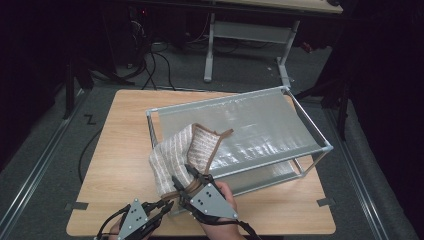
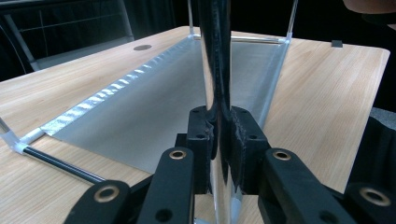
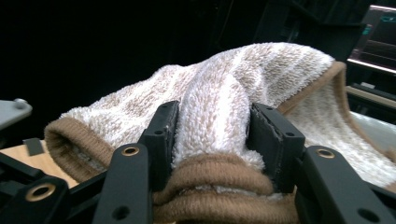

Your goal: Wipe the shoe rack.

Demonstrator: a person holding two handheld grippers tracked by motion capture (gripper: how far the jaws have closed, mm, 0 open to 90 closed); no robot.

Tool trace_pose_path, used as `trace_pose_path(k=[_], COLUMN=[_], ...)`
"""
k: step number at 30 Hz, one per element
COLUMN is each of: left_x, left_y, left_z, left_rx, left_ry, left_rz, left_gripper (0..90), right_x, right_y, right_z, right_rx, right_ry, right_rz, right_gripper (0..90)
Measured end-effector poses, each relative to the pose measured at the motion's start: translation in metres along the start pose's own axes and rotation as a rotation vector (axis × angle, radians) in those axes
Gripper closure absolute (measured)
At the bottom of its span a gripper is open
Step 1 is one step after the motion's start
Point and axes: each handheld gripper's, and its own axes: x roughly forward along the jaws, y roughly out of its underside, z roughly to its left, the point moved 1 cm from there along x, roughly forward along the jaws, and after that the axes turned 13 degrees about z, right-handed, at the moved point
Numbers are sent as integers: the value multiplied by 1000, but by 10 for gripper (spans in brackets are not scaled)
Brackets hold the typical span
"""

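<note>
A light wooden table stands on grey carpet and carries a metal-framed rack with two silvery fabric shelves, set at an angle across the tabletop. A striped beige towel drapes over the rack's near corner, its lower end reaching down toward the tabletop.

My right claw bites fluffy, looped terry towel, cream-striped with a ribbed brown hem. My left claw, matt black plastic, clamps a glossy metal post. The rack's sheet gleams silvery; at nine o'clock, the matt pale wood-grain table.
</note>
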Motion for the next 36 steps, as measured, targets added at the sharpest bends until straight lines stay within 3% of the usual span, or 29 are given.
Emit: trace_pose_path(k=[11,28,36], left_x=[0,0,0], left_y=[0,0,0], left_z=[0,0,0], left_rx=[2,6,7], left_ry=[-1,-2,-4], left_rz=[2,6,6], left_gripper=[792,793,793], right_x=[-13,-52,-72], right_y=[16,57,72], right_z=[-44,-155,-198], right_rx=[46,184,209], right_ry=[101,384,503], right_rz=[21,62,97], right_gripper=[536,537,537])
